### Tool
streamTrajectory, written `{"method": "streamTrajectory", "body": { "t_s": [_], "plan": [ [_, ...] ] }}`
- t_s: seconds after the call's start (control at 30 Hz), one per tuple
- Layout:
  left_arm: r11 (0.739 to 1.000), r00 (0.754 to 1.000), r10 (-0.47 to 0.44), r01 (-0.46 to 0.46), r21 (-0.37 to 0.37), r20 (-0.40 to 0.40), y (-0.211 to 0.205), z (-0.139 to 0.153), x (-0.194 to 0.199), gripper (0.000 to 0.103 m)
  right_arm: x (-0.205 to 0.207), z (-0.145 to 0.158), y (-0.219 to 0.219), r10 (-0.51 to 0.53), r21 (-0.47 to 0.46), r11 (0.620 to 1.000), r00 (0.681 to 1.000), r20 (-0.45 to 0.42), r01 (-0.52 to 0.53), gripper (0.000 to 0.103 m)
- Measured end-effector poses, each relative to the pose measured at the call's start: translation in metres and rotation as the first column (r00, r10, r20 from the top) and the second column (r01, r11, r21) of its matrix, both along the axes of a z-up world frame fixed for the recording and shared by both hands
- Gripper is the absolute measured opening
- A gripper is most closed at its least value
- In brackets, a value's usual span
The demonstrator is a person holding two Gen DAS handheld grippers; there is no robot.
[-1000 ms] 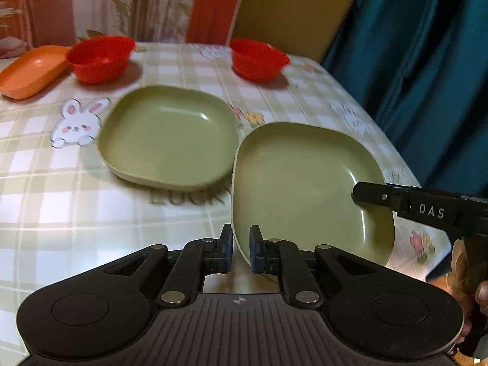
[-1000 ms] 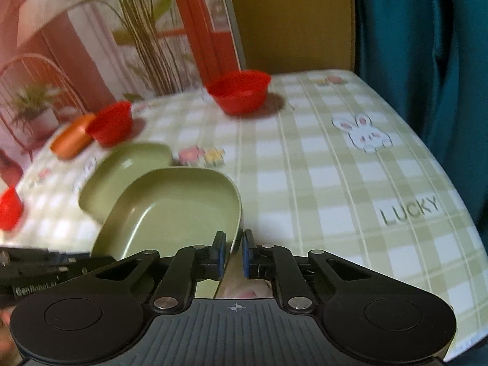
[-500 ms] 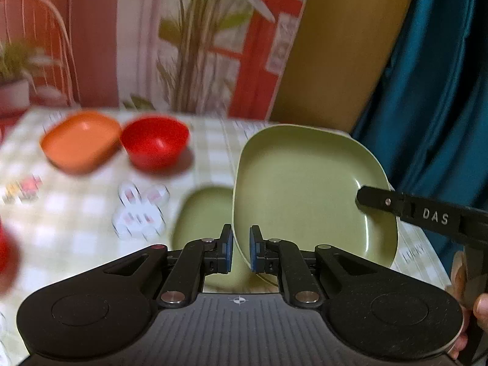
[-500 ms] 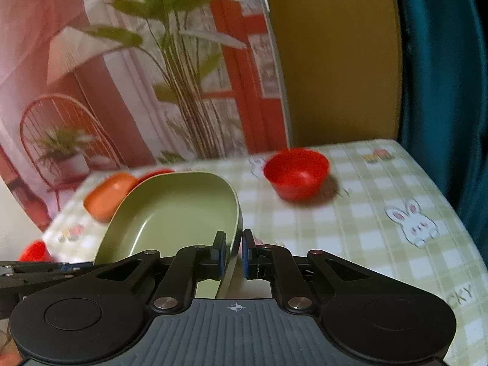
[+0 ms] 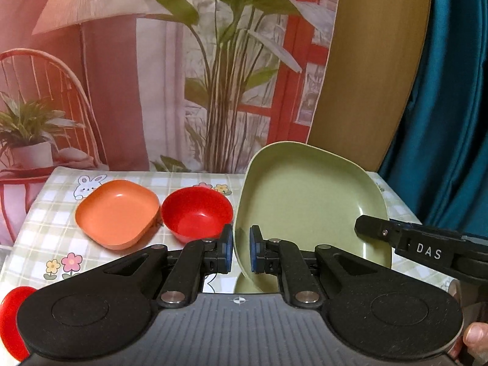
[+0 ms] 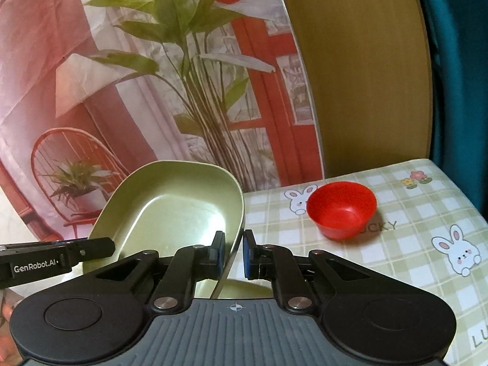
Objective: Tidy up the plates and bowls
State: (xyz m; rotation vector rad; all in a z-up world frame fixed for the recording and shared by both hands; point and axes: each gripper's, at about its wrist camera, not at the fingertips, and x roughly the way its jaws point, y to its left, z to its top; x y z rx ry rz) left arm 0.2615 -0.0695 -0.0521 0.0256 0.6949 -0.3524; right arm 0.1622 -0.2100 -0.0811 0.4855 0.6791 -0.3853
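Plate status: green plate (image 5: 308,201), on the worktop (image 5: 55,213) a second ago, is now raised and tilted. Left gripper (image 5: 241,251) and right gripper (image 6: 233,251) jaws each pinch its rim. Second green plate (image 5: 244,285) lies below, so stacking appears imminent.

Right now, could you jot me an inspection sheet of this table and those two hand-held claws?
Surface: checked bunny tablecloth, flat.
Job's things: lifted green plate, tilted; second green plate under it on the cloth; orange plate against a red bowl; another red bowl alone; a red item cut off at the frame edge.
Clutter: nothing seen.
Grippers: left gripper and right gripper each pinch the lifted plate's rim.
Cables: nothing seen.
Surroundings: printed plant backdrop, teal curtain.
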Motion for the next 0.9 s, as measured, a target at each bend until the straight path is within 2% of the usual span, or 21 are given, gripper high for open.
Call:
{"method": "streamTrajectory", "body": {
  "t_s": [0.37, 0.57, 0.9],
  "plan": [
    [0.998, 0.992, -0.048, 0.051, 0.025, -0.114, 0.003, -0.057, 0.004, 0.012, -0.007, -0.048, -0.007, -0.034, 0.071, 0.997, 0.996, -0.084, 0.040, 0.010],
    [0.995, 0.986, -0.067, 0.077, 0.063, -0.155, -0.002, -0.083, 0.005, 0.012, -0.017, -0.075, -0.007, -0.054, 0.114, 0.991, 0.988, -0.142, 0.071, 0.010],
    [0.992, 0.981, -0.055, 0.076, 0.104, -0.188, 0.000, -0.104, 0.002, 0.012, -0.015, -0.088, 0.003, -0.030, 0.099, 0.994, 0.981, -0.190, 0.050, 0.011]
  ]
}}
